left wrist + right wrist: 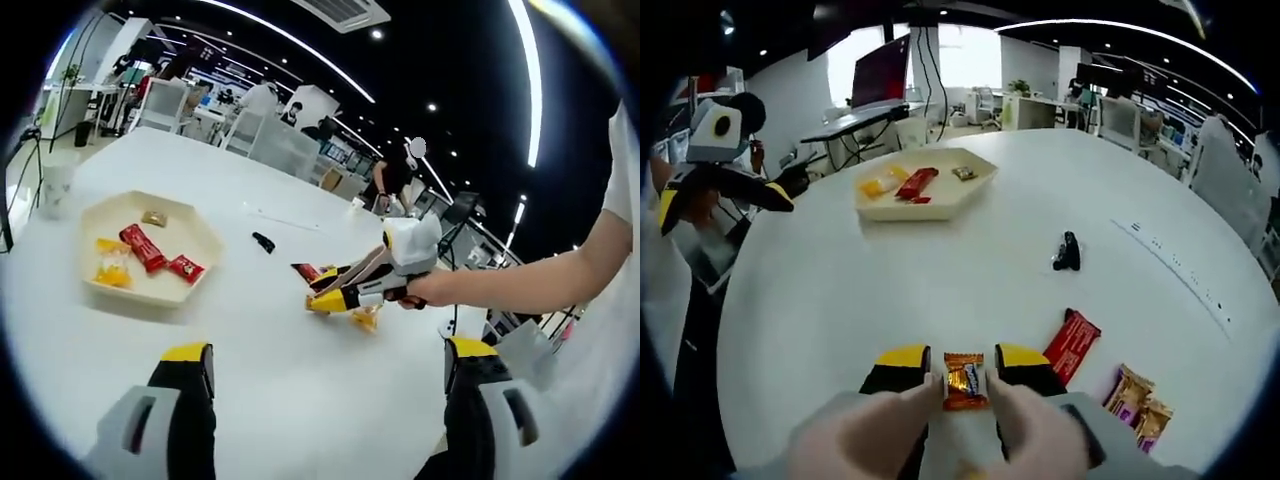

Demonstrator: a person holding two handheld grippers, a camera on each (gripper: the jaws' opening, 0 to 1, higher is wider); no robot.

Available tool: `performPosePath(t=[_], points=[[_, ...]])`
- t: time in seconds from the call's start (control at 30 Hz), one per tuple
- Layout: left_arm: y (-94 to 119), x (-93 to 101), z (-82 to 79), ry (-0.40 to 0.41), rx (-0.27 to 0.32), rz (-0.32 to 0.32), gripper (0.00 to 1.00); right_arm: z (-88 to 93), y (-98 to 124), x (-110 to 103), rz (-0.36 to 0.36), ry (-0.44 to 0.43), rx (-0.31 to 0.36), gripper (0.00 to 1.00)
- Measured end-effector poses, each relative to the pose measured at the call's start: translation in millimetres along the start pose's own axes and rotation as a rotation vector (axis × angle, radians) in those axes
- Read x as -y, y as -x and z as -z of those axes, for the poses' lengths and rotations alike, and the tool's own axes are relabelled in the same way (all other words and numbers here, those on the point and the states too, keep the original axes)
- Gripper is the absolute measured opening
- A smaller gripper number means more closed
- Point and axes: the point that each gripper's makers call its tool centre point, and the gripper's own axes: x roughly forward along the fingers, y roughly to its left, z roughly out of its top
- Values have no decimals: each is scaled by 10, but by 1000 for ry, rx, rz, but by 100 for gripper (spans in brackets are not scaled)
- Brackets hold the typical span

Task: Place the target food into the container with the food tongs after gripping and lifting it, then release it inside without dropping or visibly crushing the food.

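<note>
candy (964, 381), a small orange-wrapped piece, lies on the white surface (940, 280) right between the tips of the right tongs (963, 372), which look closed onto its two sides, though whether they truly pinch it or just touch it is hard to tell. the tray (925, 185), a pale hexagon already holding a few wrapped sweets, sits well apart across the surface, so the carry is long. the likely trouble is a shallow hold on a slick wrapper: a quick lift or swing could let the candy slip out short of the tray, while squeezing harder to prevent that could dent it. a red bar (1072, 345) lies just beside the right tip and could get nudged or dragged along. the left tongs (325, 375) hang apart and empty over the surface, near the tray's side, and could get in the way.
</note>
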Motion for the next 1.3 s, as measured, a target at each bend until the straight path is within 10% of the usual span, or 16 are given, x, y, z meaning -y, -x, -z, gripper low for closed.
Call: performPosePath(t=[1.07,1.3], points=[[212,-79,124,29,29,-34,95,-11,-10,76,132,-102,1,19],[260,8,46,10,48,-22,95,14,59,116,185,-250,54,19]])
